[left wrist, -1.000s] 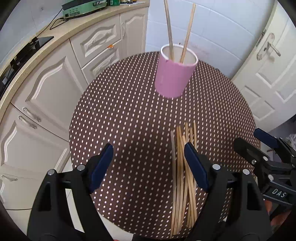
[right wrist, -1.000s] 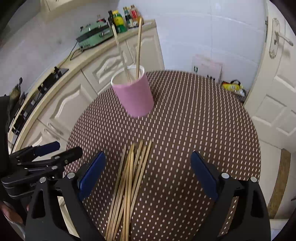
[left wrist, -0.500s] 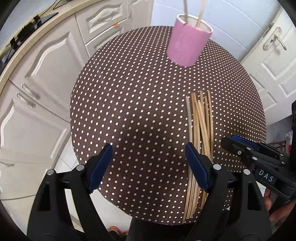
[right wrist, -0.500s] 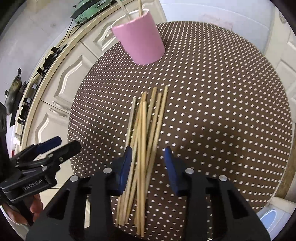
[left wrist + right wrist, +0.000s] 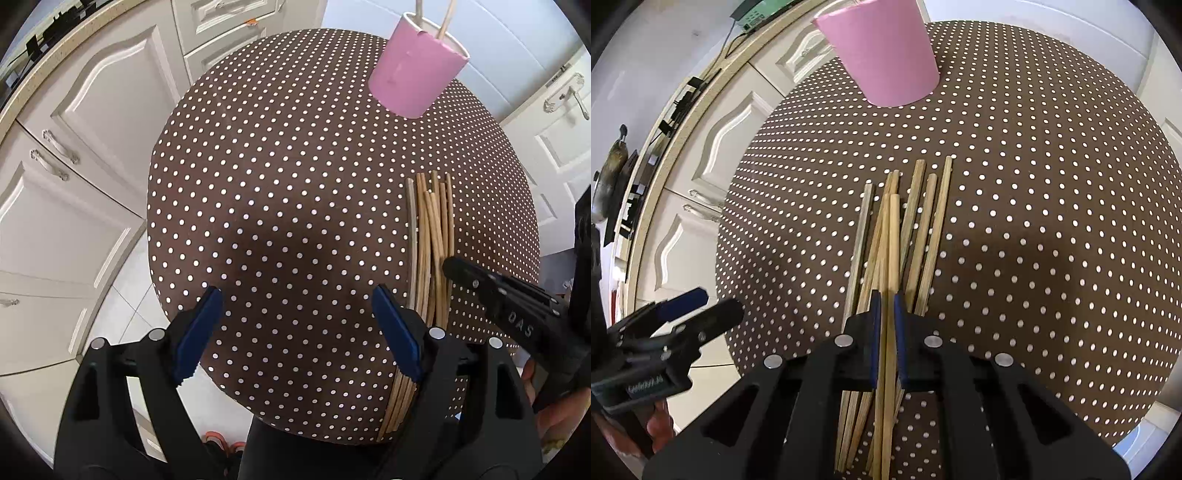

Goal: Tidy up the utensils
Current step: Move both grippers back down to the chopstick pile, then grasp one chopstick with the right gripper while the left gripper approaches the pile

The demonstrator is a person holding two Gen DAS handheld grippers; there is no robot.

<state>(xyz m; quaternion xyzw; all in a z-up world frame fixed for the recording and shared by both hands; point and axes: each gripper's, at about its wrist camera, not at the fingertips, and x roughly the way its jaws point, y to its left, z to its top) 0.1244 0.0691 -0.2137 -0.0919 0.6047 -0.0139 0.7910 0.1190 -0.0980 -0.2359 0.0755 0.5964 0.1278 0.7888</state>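
"DAS" on right hand-held gripper (image 5: pixel 448 267)

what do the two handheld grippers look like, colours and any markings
Both are black plastic clamp-style frames with triangular cut-outs, silver pivot bolts and blue pads on the fingers. The left gripper shows this plainly. The right gripper matches it, and its side carries white lettering "DAS" in the left wrist view. No cables show.

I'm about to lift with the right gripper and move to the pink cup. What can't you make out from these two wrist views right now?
- How many chopsticks the right gripper pinches: right wrist view, the pads cover the contact; one or two.
- Near ends of the pile: both views, hidden behind gripper bodies.
- Pink cup contents: left wrist view shows two sticks cut off by the top edge; right wrist view crops the rim.
- Left gripper: open over bare tablecloth.
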